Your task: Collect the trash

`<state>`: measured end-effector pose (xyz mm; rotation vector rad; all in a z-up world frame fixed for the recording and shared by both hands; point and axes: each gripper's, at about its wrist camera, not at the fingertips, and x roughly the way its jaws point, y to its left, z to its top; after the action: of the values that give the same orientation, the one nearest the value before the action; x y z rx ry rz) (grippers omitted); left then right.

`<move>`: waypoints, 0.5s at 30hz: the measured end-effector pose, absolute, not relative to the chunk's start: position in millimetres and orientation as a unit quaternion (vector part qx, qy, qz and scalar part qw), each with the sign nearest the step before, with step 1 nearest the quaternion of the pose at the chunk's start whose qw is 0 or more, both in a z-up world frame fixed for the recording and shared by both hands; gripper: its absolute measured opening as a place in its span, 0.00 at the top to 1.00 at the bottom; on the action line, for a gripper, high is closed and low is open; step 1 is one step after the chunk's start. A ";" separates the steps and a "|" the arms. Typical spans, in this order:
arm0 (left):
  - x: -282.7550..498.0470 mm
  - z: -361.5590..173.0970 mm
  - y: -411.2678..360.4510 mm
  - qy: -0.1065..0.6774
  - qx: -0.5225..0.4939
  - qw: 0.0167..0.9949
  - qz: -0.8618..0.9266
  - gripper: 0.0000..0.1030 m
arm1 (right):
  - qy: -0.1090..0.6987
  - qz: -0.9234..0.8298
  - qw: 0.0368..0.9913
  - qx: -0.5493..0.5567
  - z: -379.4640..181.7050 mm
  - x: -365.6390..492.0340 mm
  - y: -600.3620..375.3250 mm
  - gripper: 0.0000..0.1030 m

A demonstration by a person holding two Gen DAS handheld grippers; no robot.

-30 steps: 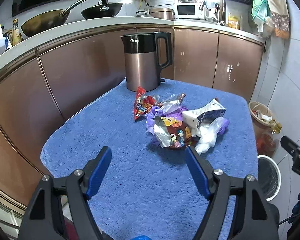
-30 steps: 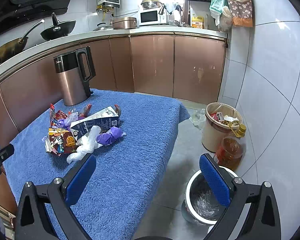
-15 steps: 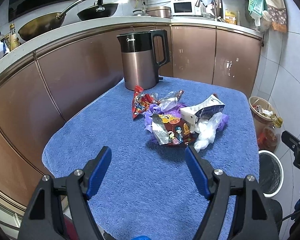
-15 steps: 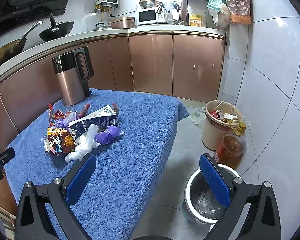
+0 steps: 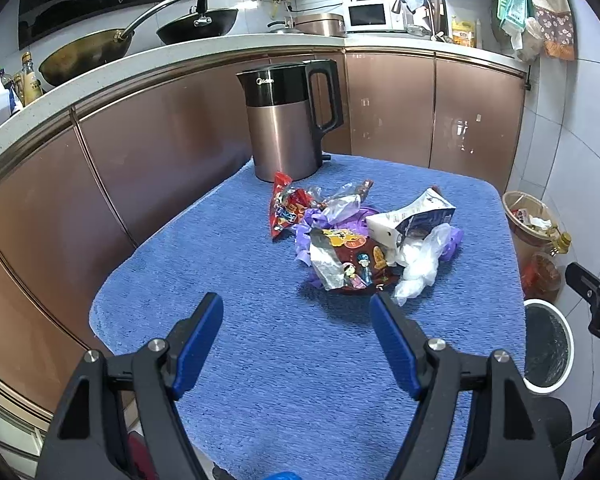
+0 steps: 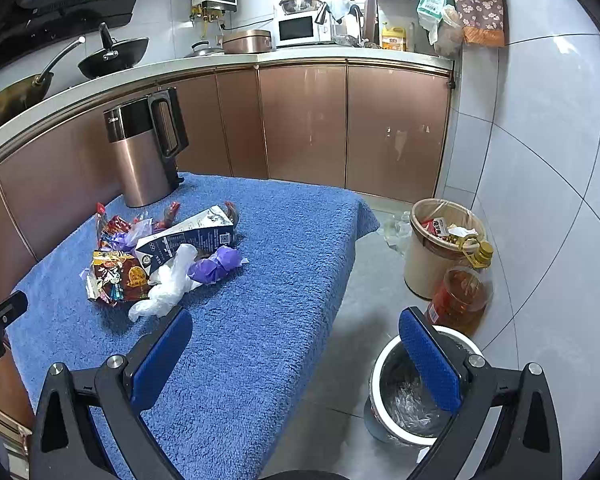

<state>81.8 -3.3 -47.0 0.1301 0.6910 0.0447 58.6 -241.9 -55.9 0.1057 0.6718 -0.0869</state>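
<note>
On the blue cloth: a heap of trash (image 5: 360, 236) is seen near the middle of the blue towel-covered table (image 5: 228, 280), in front of the kettle (image 5: 286, 120).
Heap contents: a red snack wrapper (image 5: 286, 210), a dark printed wrapper (image 6: 118, 276), a flattened milk carton (image 6: 192, 236), a crumpled white plastic bag (image 6: 168, 284) and a purple plastic bag (image 6: 216, 266) are piled touching one another.
Left gripper (image 5: 296, 312): it is held above the near part of the cloth, short of the heap; its blue pads are spread wide and nothing is gripped.
Right gripper (image 6: 296, 330): it is held at the table's near right edge, fully spread and empty; one finger is seen over the cloth, the other over the white bin.
White bin (image 6: 380, 360): it stands on the floor beside the table, lined with clear plastic.
Beige bin (image 6: 420, 264): it stands farther back by the wall, filled with rubbish, an oil bottle (image 6: 462, 296) just beside it.
</note>
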 end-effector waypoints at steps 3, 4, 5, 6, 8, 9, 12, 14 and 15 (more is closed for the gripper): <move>81.3 -47.1 -4.7 0.332 0.078 0.939 0.036 0.28 | 0.329 -0.043 0.942 0.051 -56.5 58.7 -241.6 0.00; 81.6 -47.3 -5.0 0.331 0.079 0.939 0.037 0.28 | 0.329 -0.043 0.942 0.051 -56.4 58.8 -241.6 0.00; 81.5 -47.4 -5.0 0.331 0.082 0.939 0.040 0.28 | 0.329 -0.043 0.942 0.051 -56.8 58.6 -241.5 0.00; 81.4 -47.5 -5.1 0.330 0.083 0.939 0.042 0.28 | 0.329 -0.043 0.942 0.051 -57.2 58.3 -241.6 0.00; 81.3 -48.0 -5.5 0.329 0.090 0.939 0.048 0.28 | 0.329 -0.043 0.942 0.050 -57.9 58.0 -241.6 0.00; 81.4 -48.4 -5.5 0.329 0.093 0.939 0.050 0.28 | 0.329 -0.043 0.942 0.050 -57.4 58.5 -241.8 0.00; 81.6 -49.2 -6.3 0.330 0.096 0.938 0.051 0.28 | 0.329 -0.043 0.942 0.049 -58.5 58.4 -241.3 0.00; 81.7 -49.5 -7.0 0.329 0.100 0.938 0.053 0.28 | 0.329 -0.042 0.942 0.048 -59.0 58.0 -241.4 0.00; 81.6 -49.6 -7.5 0.329 0.102 0.937 0.054 0.28 | 0.329 -0.042 0.942 0.048 -58.7 58.3 -241.3 0.00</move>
<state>81.6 -7.5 -49.6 0.2073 0.6711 0.1102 58.3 -241.3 -58.7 0.0978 0.6710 -0.0866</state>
